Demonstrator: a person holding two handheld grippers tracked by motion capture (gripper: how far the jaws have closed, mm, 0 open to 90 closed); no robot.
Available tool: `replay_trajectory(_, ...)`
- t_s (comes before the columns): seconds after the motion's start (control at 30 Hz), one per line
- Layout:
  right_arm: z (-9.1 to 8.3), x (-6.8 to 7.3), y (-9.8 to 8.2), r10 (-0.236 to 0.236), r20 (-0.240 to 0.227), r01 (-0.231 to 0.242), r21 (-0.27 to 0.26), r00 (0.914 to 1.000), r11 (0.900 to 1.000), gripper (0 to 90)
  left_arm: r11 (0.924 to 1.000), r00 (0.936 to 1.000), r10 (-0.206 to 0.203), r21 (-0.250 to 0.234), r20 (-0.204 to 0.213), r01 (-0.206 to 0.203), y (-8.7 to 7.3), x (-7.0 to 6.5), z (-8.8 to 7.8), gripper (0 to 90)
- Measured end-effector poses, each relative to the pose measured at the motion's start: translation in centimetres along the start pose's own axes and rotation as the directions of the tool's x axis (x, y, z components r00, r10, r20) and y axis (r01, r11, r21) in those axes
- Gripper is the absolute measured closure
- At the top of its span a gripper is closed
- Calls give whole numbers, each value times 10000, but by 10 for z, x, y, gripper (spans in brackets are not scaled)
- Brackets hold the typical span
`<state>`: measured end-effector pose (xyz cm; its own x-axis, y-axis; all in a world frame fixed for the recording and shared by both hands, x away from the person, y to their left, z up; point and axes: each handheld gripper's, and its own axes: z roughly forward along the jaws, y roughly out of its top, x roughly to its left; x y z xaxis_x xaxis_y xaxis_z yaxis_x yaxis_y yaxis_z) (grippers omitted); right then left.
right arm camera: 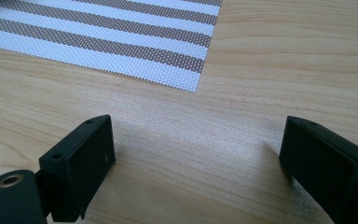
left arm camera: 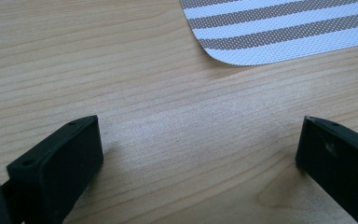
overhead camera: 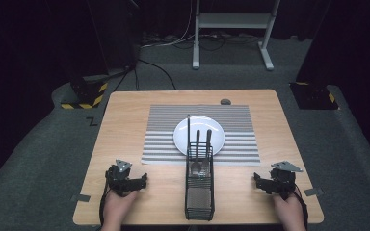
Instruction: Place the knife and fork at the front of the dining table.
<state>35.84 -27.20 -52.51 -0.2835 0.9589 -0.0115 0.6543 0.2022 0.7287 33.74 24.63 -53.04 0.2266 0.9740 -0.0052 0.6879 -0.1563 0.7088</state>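
My left tongs (overhead camera: 142,181) sit at the lower left of the high view, jaws spread wide with nothing between them; in the left gripper view I see bare wood between the two black jaws, and they look to rest on or just above the bench (left arm camera: 177,135). My right tongs (overhead camera: 257,182) sit at the lower right, likewise wide apart and empty, with only wood grain between the jaws in the right gripper view.

Between my two hands, at the lower middle of the high view, stands a black wire basket (overhead camera: 200,190) at the near edge of the bench. A spoon (overhead camera: 197,163) and what look like two more dark-handled pieces of cutlery stand in its far end. Just beyond it, at the centre, a white plate (overhead camera: 211,129) lies on a striped mat (overhead camera: 231,144), whose corners show at the top of each gripper view.

I judge the work not yet begun: the cutlery is in the basket, the plate is bare, and all the laying-out remains.
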Motion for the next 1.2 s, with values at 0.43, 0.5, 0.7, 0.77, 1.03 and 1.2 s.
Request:
replay_trajectory(0.43,1,-1,1,-47,-53,47,0,10000,10000,98,10000,10000,1,-4,-16,-1,0,0,0,6)
replay_trajectory(0.5,1,-1,1,-46,-48,46,3,10000,10000,98,10000,10000,15,-14,9,-15,0,0,0,7)
replay_trajectory(0.7,2,-1,1,-78,-49,78,-2,10000,10000,98,9992,9996,279,-304,81,-277,-1,-2,-5,5)
replay_trajectory(0.77,2,-1,1,-80,-42,80,-2,10000,10000,98,9984,9992,157,-556,379,-136,-4,-3,-11,5)
replay_trajectory(1.03,2,-1,2,-69,-11,69,0,10000,10000,98,9802,9961,330,-1972,815,-163,2,-13,-27,5)
replay_trajectory(1.2,2,-1,2,-66,-17,66,1,10000,10000,98,9690,9906,598,-2454,1233,-279,5,-23,-34,5)
